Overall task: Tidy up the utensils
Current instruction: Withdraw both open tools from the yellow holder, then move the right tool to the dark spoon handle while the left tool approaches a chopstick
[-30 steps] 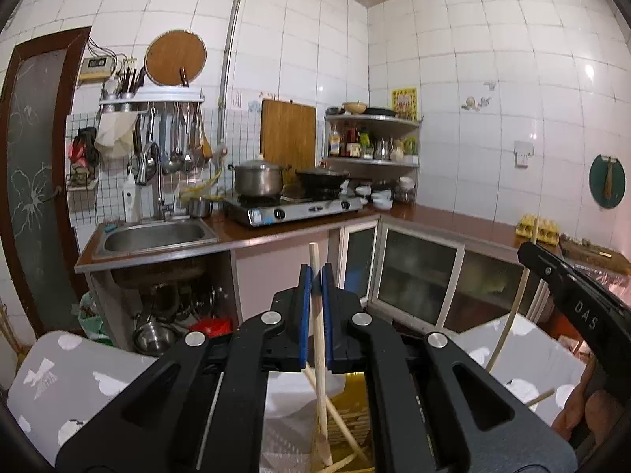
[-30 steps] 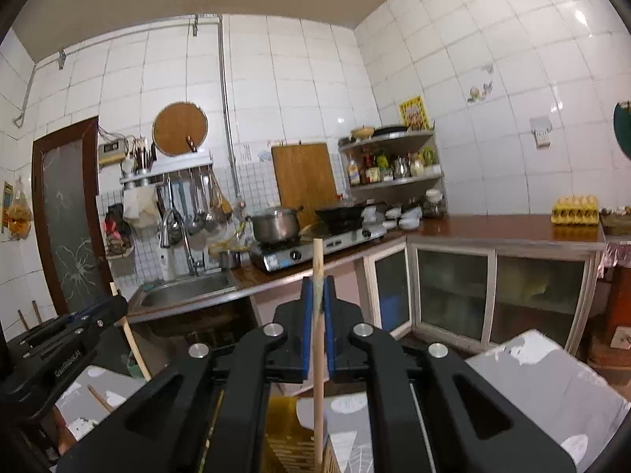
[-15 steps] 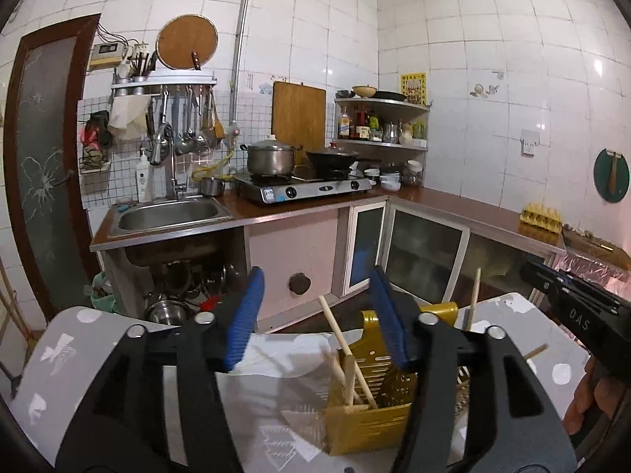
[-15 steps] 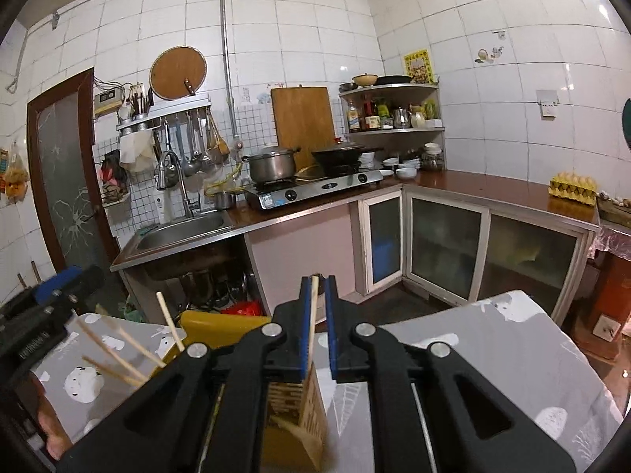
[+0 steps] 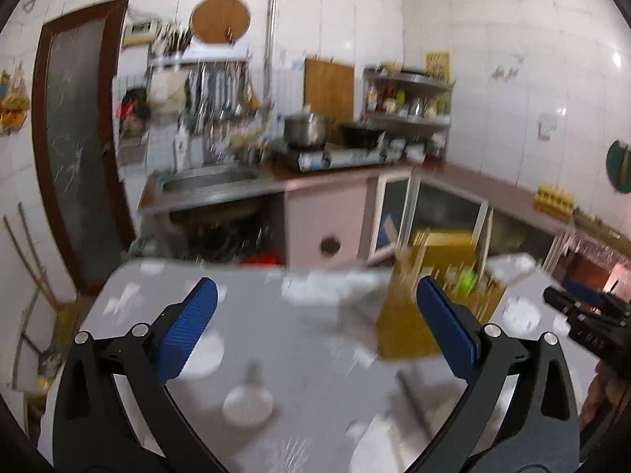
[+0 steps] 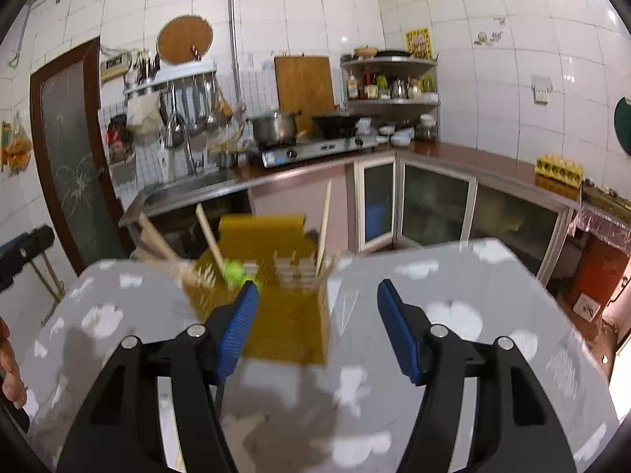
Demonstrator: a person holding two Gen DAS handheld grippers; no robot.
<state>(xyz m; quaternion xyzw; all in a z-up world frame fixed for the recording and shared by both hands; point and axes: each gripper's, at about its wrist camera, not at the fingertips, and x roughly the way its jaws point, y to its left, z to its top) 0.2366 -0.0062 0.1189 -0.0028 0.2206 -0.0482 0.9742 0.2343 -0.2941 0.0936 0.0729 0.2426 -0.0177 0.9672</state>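
Both jaws are opening and empty: the left hand-held gripper [image 5: 315, 327] and right hand-held gripper [image 6: 317, 325] hover above the grey patterned desk [image 6: 493, 315]. Pale wooden chopsticks [image 6: 324, 224] stand, seemingly sorted, in the yellow slotted plastic utensil holder [image 6: 292, 315] at the desk's far side.

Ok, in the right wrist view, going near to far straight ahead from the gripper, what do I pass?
Right gripper, jaws opening with nothing between them → yellow utensil holder on the grey table → glass-door cabinets → stove on the counter → wooden cutting board against the tiled wall.
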